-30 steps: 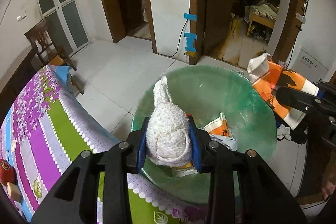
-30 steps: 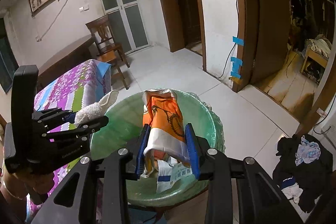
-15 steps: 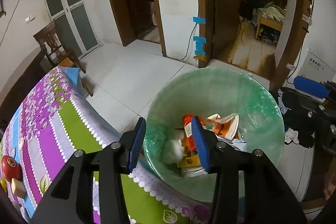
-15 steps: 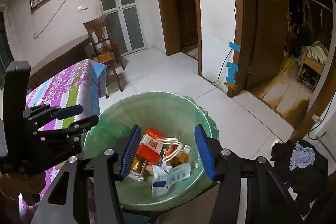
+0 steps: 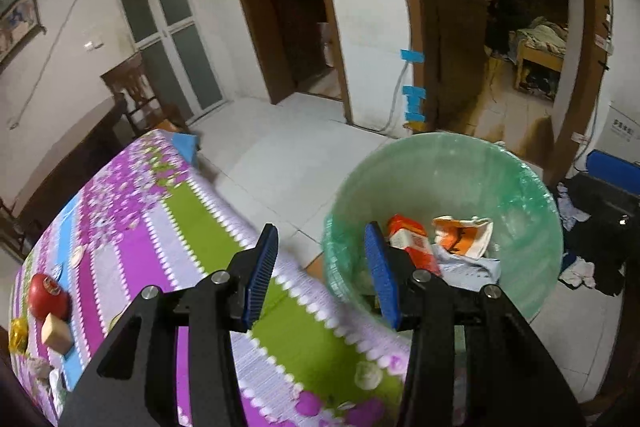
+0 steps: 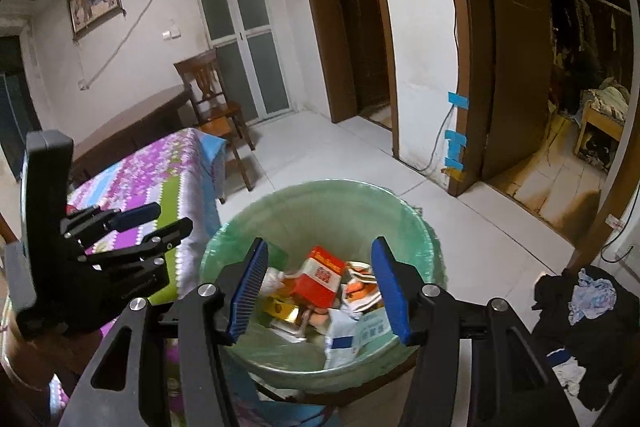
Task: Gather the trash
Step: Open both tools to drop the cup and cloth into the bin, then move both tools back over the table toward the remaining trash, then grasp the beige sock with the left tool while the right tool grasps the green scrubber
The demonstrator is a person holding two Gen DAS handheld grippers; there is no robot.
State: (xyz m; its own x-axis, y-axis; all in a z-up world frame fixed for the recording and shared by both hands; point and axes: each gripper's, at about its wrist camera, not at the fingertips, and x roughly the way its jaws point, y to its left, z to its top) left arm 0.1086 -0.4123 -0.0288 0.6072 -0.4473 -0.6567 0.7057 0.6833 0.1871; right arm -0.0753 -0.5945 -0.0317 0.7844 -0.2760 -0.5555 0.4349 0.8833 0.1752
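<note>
Both the left hand-held gripper (image 5: 322, 267) and right hand-held gripper (image 6: 318, 285) gape empty. Wrappers already fill the round green-lined trash bin (image 6: 424, 227) at lower centre; crumpled scraps (image 5: 38, 367) at lower left of the floral-clothed desk (image 5: 132, 211) likely remain.

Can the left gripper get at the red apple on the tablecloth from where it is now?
Probably yes: the left gripper is open and empty over the tablecloth, and nothing stands between it and the red apple.
</note>
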